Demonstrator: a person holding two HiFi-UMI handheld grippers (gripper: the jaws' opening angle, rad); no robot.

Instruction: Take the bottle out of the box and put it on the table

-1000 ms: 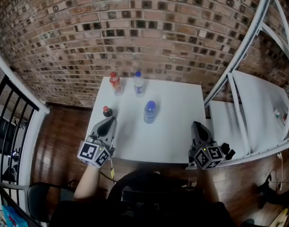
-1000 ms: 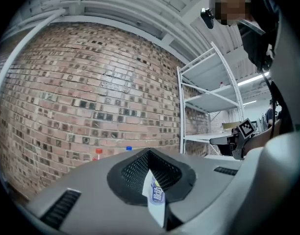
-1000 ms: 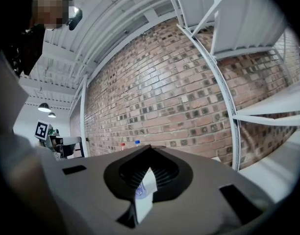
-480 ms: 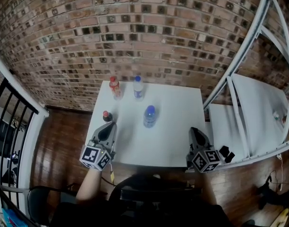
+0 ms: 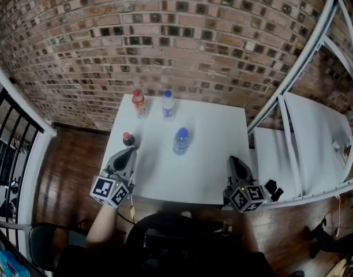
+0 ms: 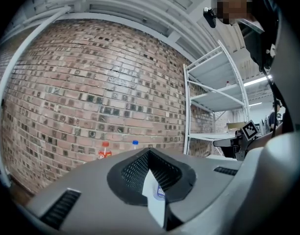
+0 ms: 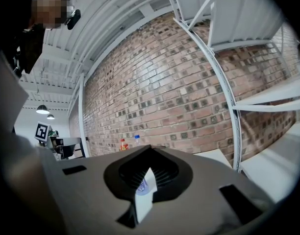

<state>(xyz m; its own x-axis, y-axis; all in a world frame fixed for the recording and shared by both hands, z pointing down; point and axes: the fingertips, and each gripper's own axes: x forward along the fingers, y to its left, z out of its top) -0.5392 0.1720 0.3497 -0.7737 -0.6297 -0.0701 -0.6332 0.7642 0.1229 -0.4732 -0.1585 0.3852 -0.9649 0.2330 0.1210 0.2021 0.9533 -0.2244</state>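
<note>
A white bench fills the middle of the head view, set against a brick wall that takes up the whole top of the frame. Four bottles stand upright on it, well apart from both tools. A red-capped bottle and a blue-capped clear bottle stand side by side near the bench's far edge. A second blue-capped bottle stands alone near the centre. A dark bottle with a red cap stands at the bench's left edge. The left tool sits at the lower left of the bench, its tips just below that dark bottle but not touching it, and its jaws are closed together on nothing. The right tool sits at the lower right corner of the bench, its jaws likewise closed and empty. In each gripper view only a thin white slit shows between the closed jaws, and a small piece of a blue-labelled bottle appears through it, probably the centre one. A white metal shelf rack occupies the right side of the head view, with dark wooden floor to the left of the bench and a black railing at the far left edge.
</note>
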